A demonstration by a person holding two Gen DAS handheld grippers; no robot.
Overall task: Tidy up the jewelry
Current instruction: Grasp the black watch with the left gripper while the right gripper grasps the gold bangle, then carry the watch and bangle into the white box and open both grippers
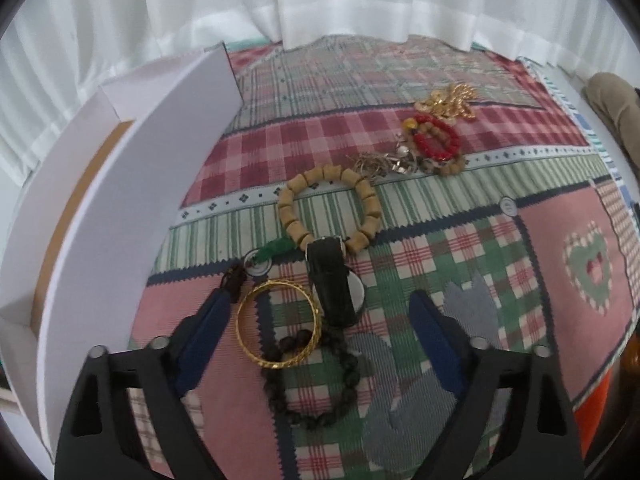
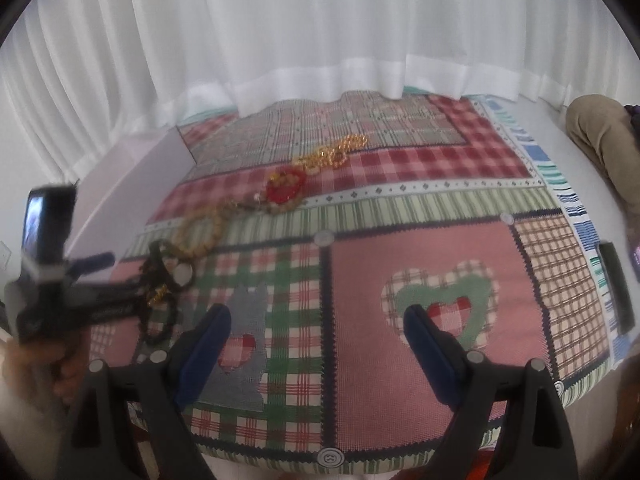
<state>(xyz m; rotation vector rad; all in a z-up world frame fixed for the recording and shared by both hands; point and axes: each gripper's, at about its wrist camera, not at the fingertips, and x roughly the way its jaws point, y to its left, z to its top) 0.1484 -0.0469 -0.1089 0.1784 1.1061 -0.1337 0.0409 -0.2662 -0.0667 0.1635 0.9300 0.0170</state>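
A patchwork cloth [image 1: 460, 264] of red, green and pink checks covers the desk, with white curtains [image 1: 320, 0] hanging behind and a white box [image 1: 132, 184] standing at its left edge. The jewelry lies in a loose trail — gold chain [image 1: 452, 102], red bead bracelet [image 1: 436, 140], wooden bead bracelet [image 1: 330, 210], black-strapped watch [image 1: 334, 284], gold bangle [image 1: 278, 324] overlapping a dark bead bracelet [image 1: 316, 380]. The left tongs [image 1: 320, 312] hover low over the bangle and watch, spread wide, pinching nothing. The right tongs [image 2: 318, 326] — also spread and empty — hang above bare cloth beside a heart patch [image 2: 444, 304].
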